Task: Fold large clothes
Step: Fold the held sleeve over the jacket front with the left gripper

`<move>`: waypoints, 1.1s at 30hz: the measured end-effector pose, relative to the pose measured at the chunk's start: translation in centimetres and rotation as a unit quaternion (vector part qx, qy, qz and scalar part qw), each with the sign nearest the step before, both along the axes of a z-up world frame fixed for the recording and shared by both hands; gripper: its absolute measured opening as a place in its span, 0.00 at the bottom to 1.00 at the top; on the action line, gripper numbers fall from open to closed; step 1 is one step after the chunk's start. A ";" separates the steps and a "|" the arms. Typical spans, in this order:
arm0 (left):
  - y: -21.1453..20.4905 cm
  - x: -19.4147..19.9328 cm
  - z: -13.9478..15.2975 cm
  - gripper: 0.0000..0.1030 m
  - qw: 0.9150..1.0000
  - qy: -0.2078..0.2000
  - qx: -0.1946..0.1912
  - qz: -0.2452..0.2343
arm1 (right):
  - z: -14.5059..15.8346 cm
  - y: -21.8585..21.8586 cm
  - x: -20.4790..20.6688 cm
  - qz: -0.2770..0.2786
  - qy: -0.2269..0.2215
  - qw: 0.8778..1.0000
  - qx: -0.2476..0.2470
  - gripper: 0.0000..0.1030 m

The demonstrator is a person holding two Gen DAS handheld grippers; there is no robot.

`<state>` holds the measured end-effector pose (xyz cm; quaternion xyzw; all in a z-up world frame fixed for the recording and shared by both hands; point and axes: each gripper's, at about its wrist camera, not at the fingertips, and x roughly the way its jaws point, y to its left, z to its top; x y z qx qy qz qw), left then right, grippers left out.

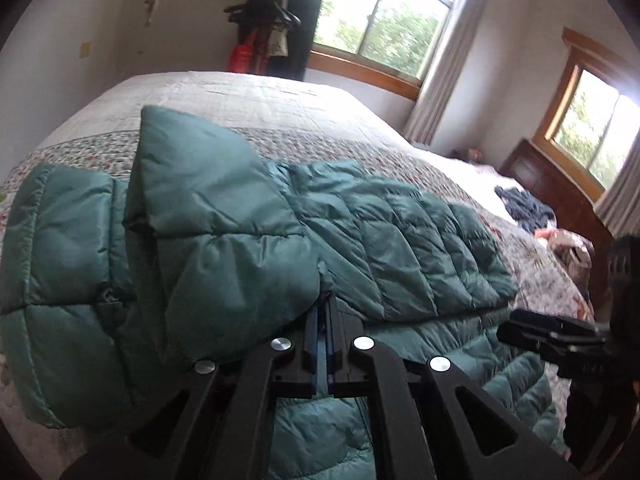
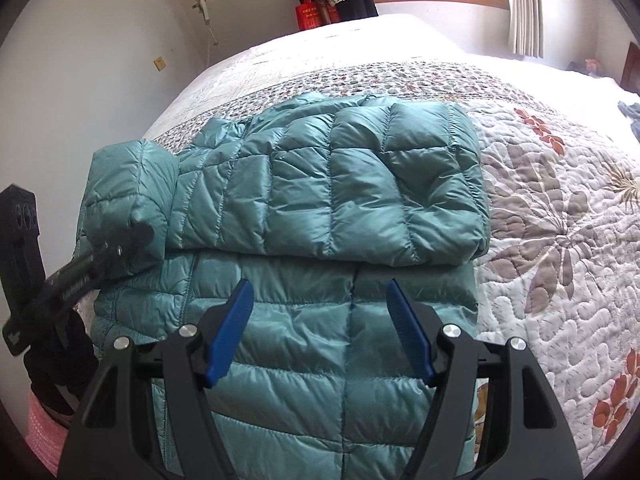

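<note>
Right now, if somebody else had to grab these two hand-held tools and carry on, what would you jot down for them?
Left gripper: shut on a fold of the teal puffer jacket, pinching the sleeve fabric at the jacket's left edge.
Right gripper: open, holding nothing, poised above the jacket's lower half.
The jacket lies on the floral quilt on the bed.
Done: the far part is folded over onto the body, forming a thick doubled layer.
Left: lay the pinched sleeve in flat, let go, then probably fold the near half up to make a compact bundle.
</note>
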<state>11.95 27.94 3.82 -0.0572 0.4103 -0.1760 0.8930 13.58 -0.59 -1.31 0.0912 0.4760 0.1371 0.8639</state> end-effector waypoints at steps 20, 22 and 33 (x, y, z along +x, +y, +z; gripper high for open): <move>15.0 -5.2 2.6 0.51 0.987 -0.002 -0.103 0.122 | 2.7 9.6 2.1 0.117 0.040 0.991 0.056 0.87; 15.5 -5.1 2.5 0.51 0.985 0.002 -0.116 0.125 | 3.3 11.7 3.3 0.125 0.036 0.990 0.047 0.87; 15.6 -4.3 3.6 0.51 0.985 -0.007 -0.122 0.123 | -1.1 17.1 8.9 0.154 0.126 0.977 0.070 0.19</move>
